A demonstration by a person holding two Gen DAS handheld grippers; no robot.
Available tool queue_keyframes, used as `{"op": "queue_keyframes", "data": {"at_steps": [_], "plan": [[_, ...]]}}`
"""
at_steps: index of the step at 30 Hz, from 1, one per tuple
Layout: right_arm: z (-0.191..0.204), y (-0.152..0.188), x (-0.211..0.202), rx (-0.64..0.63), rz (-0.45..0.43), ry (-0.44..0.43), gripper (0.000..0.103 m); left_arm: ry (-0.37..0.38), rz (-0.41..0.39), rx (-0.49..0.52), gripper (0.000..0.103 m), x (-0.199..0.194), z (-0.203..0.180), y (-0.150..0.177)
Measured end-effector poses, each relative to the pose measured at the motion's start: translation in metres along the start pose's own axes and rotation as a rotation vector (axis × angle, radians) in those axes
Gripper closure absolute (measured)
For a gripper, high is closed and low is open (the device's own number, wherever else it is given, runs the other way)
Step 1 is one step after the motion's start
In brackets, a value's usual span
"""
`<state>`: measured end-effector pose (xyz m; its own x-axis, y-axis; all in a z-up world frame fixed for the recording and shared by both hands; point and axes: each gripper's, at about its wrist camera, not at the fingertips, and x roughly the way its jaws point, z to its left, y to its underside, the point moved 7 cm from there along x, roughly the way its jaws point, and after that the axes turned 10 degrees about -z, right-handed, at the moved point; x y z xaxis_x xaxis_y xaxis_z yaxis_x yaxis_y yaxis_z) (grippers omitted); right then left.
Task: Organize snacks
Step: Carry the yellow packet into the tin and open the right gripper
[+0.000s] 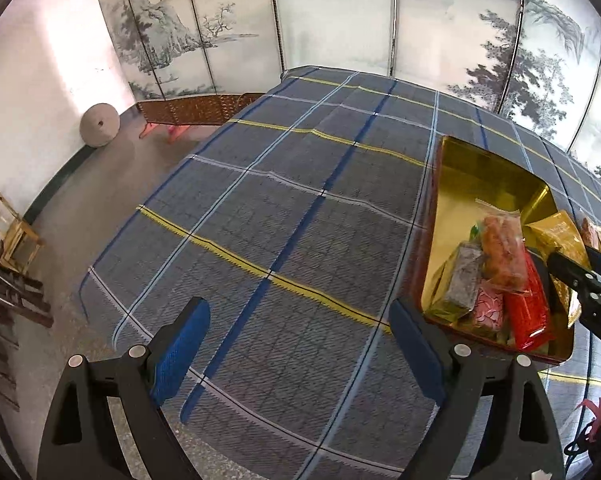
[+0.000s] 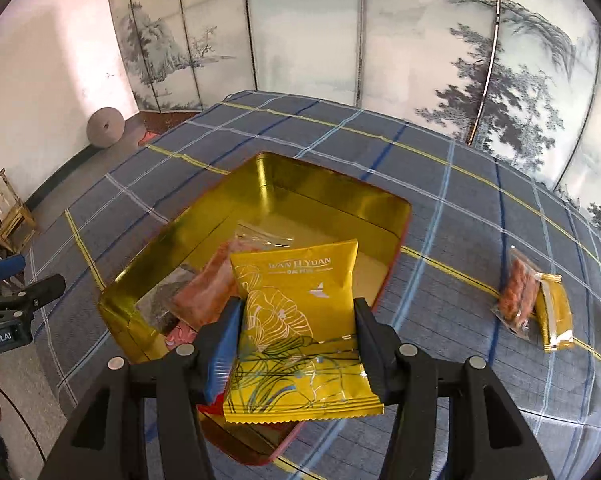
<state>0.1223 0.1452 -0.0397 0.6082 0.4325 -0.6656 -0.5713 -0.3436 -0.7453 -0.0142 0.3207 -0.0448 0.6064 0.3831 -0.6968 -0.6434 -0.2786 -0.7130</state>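
Observation:
A gold tin box [image 2: 332, 200] sits on the plaid tablecloth; it also shows in the left wrist view [image 1: 480, 176] at the right. It holds several snack packets: an orange one [image 1: 504, 252], a red one [image 1: 528, 312], a grey one [image 1: 462, 280] and a pink one [image 1: 488, 308]. My right gripper [image 2: 296, 320] is shut on a yellow snack packet [image 2: 300, 332] and holds it above the tin's near end. My left gripper [image 1: 300, 340] is open and empty over bare cloth, left of the tin.
Two loose packets lie on the cloth right of the tin, an orange one [image 2: 516, 296] and a yellow one [image 2: 554, 316]. A painted folding screen [image 2: 380, 40] stands behind the table. Wooden chairs [image 1: 8, 248] and a round stone [image 1: 99, 124] are on the floor at left.

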Motion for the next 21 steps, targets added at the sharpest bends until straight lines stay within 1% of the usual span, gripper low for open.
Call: {"op": "queue_keyframes", "data": {"at_steps": [5, 10, 16, 21], "plan": [[0.003, 0.005, 0.010, -0.004, 0.024, 0.004, 0.048, -0.004, 0.003, -0.009, 0.014, 0.001, 0.004, 0.001], [0.009, 0.006, 0.014, -0.003, 0.024, 0.002, 0.048, -0.007, 0.010, -0.016, 0.014, 0.003, 0.006, 0.003], [0.020, 0.011, 0.016, -0.001, 0.033, -0.027, 0.048, -0.005, 0.010, -0.004, 0.014, 0.003, 0.003, 0.003], [0.029, 0.020, 0.021, -0.002, 0.061, -0.051, 0.048, 0.001, 0.014, -0.003, 0.014, 0.003, 0.000, 0.004]]}}
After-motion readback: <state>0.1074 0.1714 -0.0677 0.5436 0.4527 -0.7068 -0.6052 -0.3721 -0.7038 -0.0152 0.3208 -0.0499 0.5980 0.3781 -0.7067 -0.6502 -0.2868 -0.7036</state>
